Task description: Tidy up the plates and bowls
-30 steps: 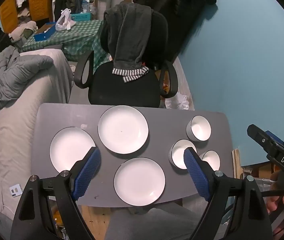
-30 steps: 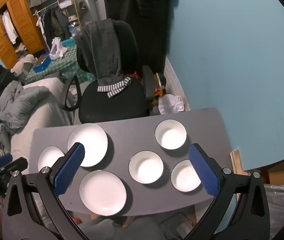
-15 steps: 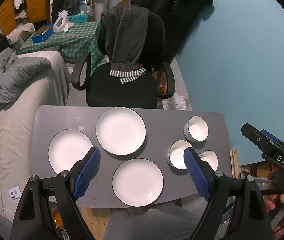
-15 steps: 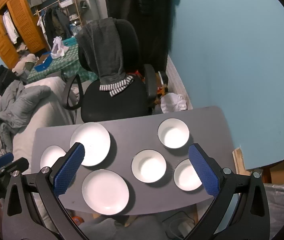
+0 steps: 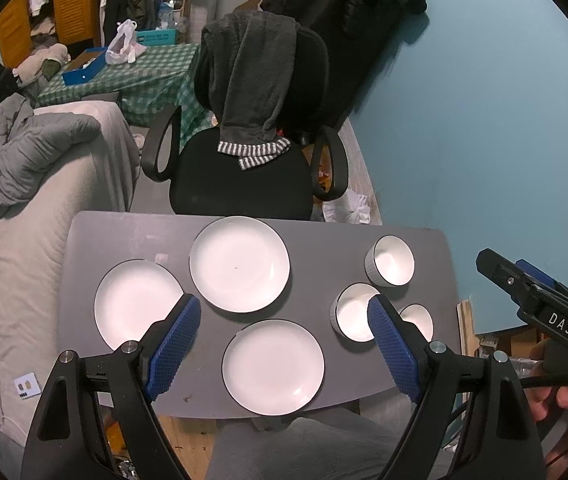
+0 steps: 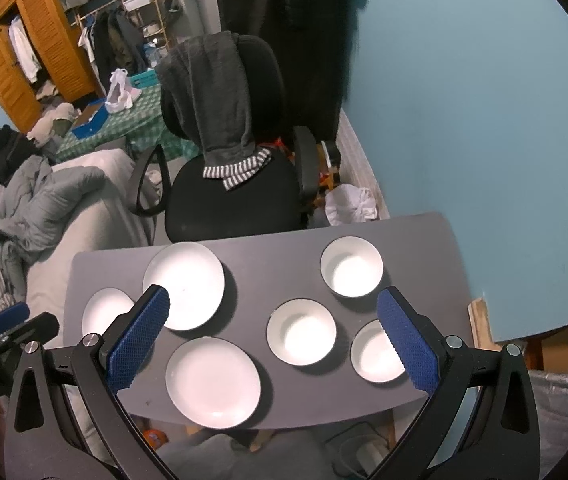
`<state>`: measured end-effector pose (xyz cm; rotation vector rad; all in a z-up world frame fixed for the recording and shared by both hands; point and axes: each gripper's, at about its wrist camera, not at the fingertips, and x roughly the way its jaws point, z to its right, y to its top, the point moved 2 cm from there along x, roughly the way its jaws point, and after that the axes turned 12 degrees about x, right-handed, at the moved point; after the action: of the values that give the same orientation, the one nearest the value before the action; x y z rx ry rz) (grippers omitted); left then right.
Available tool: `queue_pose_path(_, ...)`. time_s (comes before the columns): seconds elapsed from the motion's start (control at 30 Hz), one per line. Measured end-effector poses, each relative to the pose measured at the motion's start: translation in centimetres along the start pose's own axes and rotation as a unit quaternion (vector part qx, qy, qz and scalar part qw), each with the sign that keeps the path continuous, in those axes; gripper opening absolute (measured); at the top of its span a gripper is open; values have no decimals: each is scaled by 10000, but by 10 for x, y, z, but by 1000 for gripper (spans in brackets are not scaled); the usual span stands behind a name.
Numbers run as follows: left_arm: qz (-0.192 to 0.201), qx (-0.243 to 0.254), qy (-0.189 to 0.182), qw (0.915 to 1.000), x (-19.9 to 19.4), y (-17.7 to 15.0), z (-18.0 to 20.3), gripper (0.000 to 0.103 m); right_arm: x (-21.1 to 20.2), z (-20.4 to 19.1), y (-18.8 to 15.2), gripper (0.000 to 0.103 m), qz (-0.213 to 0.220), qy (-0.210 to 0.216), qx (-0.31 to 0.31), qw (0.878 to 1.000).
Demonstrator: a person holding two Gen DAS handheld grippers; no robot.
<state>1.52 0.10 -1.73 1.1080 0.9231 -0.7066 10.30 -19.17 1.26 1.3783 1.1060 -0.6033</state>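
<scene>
Three white plates lie on the grey table [image 5: 316, 248]: a far plate [image 5: 239, 264], a left plate [image 5: 135, 304] and a near plate [image 5: 272, 367]. Three white bowls stand at the right: a far bowl [image 5: 391, 260], a middle bowl [image 5: 352, 317] and a near-right bowl [image 5: 420, 320]. In the right wrist view the bowls show as the far bowl [image 6: 352, 266], the middle bowl [image 6: 301, 332] and the near-right bowl [image 6: 376, 352]. My left gripper [image 5: 284, 324] is open and empty, high above the table. My right gripper [image 6: 271, 312] is open and empty, also high above it.
A black office chair [image 5: 243, 184] with a grey garment over its back stands just beyond the table. A bed with grey bedding [image 5: 27, 184] lies to the left. A blue wall [image 5: 484, 120] runs along the right. My lap is under the table's near edge.
Both grippers have drifted slightly, so the table sits a little lower and nearer in view. The plates and bowls have not moved. Both grippers stay open.
</scene>
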Motion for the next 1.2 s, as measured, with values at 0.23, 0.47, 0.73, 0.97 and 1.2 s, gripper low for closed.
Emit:
queue_pose_path(0.23,9,-72,-14,10000,-1,2,-3,87,2,-4,0,102,-12,22,-26,10000)
queue_pose_path(0.47,19,-123,-15,9999,0,-3,-10,87,2,-5,-1,102,-22,15,-27,10000)
queue_pose_path(0.73,2,-128,-31,9999,2,-4,-12,87,4,-6,-1,102,-30,19,-33,10000)
queue_pose_path(0.97,-2,-137,-42,9999,2,-5,-15,87,5,-9,-3,102,-41,17,-32,10000)
queue_pose_path(1.2,-16,-168,-40,9998,4,-3,-17,87,5,-8,-2,102,-47,18,-33,10000)
